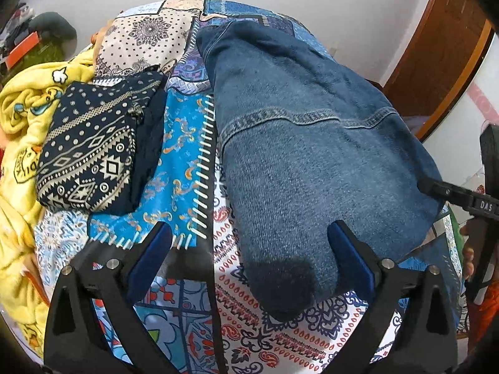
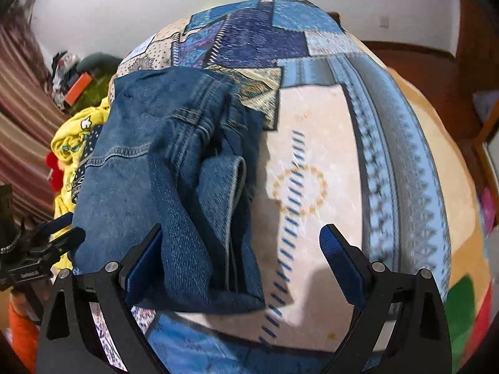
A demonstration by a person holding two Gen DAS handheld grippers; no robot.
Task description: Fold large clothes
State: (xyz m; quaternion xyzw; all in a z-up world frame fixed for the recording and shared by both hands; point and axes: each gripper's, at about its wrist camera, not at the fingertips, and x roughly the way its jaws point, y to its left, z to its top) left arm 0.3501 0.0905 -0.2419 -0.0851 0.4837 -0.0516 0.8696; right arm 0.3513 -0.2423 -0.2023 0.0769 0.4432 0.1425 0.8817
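The jeans (image 1: 299, 143) are lying lengthwise on the patterned bedspread (image 1: 187, 162), right of a folded dark printed garment (image 1: 90, 152). The left gripper (image 1: 249, 249) is standing wide open over their near end, gripping nothing. The right gripper (image 2: 240, 255) is likewise spread open, its left pad lying against loose denim folds (image 2: 199, 212) without clamping them. Risk: the right side is bunching in uneven layers, so pinching only the top layer would likely be dragging the fold crooked.

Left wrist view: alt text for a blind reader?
Folded blue denim jeans lie on a patchwork-print bedspread, with the open left tongs over their near end. A folded navy patterned garment and yellow blanket sit to the left.
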